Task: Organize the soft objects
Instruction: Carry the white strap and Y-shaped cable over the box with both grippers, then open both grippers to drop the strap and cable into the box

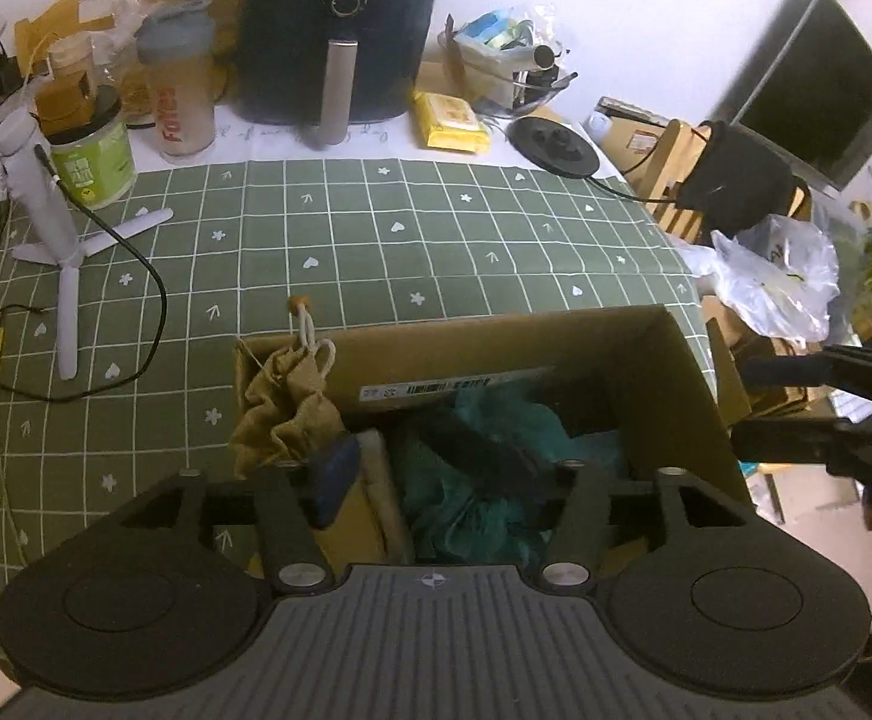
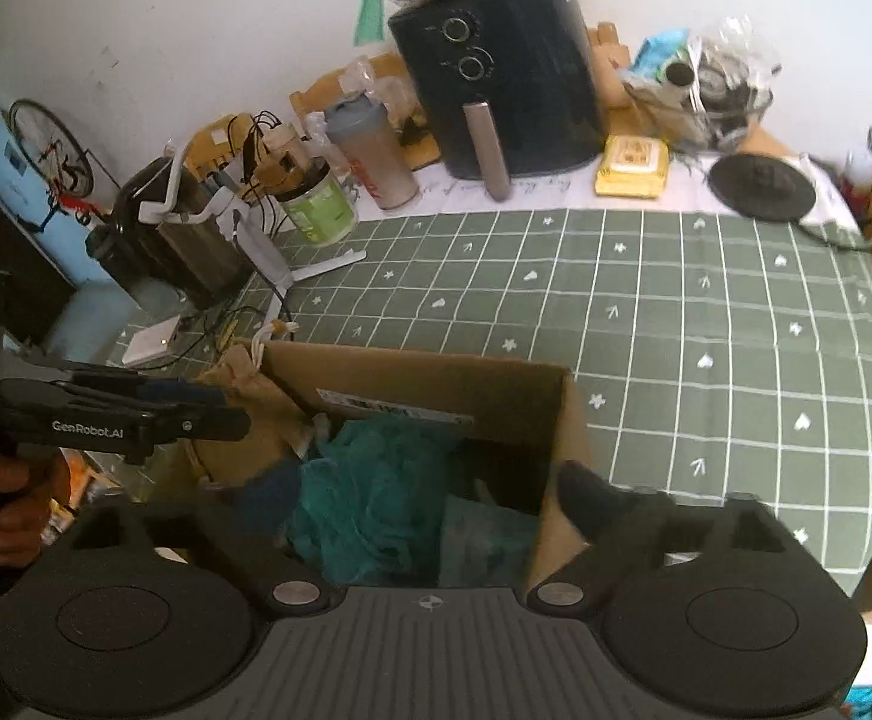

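At the tabletop's near edge the cardboard box (image 1: 496, 348) holds teal mesh fabric (image 1: 484, 456) while the tan drawstring pouch (image 1: 286, 402) drapes over its left corner; both the left gripper (image 1: 436, 480) and right gripper (image 2: 430, 498) are spread, so I'd nudge the pouch fully inside.

Matt cardboard box (image 1: 664, 372) holds crinkly teal mesh (image 1: 484, 480) and coarse burlap pouch (image 1: 286, 408).

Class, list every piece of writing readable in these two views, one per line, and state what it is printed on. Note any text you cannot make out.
"GenRobot.AI": on the left gripper body, right wrist view.
"FoYes", red, read sideways: on the shaker bottle.
White label with barcode inside the cardboard box: too small to read.
Green jar label: blurred.
Handwriting on white paper beneath the air fryer: illegible.
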`<action>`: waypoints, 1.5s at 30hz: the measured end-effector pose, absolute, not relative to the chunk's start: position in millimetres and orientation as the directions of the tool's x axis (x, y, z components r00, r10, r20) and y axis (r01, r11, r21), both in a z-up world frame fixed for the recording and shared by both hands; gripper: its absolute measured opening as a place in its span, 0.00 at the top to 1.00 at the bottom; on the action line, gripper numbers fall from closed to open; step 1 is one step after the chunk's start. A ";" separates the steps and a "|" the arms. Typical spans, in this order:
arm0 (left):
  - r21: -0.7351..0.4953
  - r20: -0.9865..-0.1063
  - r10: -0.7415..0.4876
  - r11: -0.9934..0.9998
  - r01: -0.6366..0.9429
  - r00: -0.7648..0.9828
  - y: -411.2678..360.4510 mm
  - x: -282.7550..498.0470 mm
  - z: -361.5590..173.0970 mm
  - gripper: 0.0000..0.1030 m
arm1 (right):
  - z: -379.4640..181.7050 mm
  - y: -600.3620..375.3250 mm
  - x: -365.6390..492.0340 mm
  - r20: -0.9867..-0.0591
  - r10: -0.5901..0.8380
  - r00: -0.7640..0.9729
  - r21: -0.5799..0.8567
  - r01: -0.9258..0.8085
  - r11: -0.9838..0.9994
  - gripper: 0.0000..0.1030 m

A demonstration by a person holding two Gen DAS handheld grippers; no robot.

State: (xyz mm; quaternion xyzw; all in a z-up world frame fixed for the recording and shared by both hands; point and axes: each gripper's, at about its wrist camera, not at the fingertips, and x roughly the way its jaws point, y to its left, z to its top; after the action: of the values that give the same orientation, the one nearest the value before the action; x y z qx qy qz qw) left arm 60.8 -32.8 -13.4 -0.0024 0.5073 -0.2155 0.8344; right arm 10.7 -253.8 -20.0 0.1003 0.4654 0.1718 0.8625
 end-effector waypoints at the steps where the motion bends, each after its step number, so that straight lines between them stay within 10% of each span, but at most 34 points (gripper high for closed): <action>1: -0.216 -0.844 -0.355 0.911 0.352 0.401 -33.7 57.9 -11.9 0.36 | -19.3 -252.4 9.4 -0.771 0.377 0.514 0.316 -0.205 0.926 0.01; 13: -0.160 -0.843 -0.251 0.961 0.224 0.476 -34.8 31.8 3.0 0.28 | -13.9 -236.0 -9.8 -0.773 0.251 0.582 0.136 -0.235 0.962 0.00; 19: -0.093 -0.817 -0.215 0.965 0.245 0.535 -39.0 24.9 12.9 0.00 | -8.9 -226.8 -16.1 -0.776 0.137 0.616 0.015 -0.199 0.980 0.00; 45: -0.005 -0.854 -0.163 0.952 0.306 0.494 -9.6 -28.5 4.5 0.00 | -19.9 -162.6 -64.9 -0.860 -0.046 0.509 -0.093 -0.067 0.993 0.00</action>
State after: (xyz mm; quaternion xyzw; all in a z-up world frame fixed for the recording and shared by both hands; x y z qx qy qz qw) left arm -28.5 -9.6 4.5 0.0734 0.4842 -0.1361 0.8612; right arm -64.9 -162.6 -19.9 -0.0570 0.4955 0.0059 0.8667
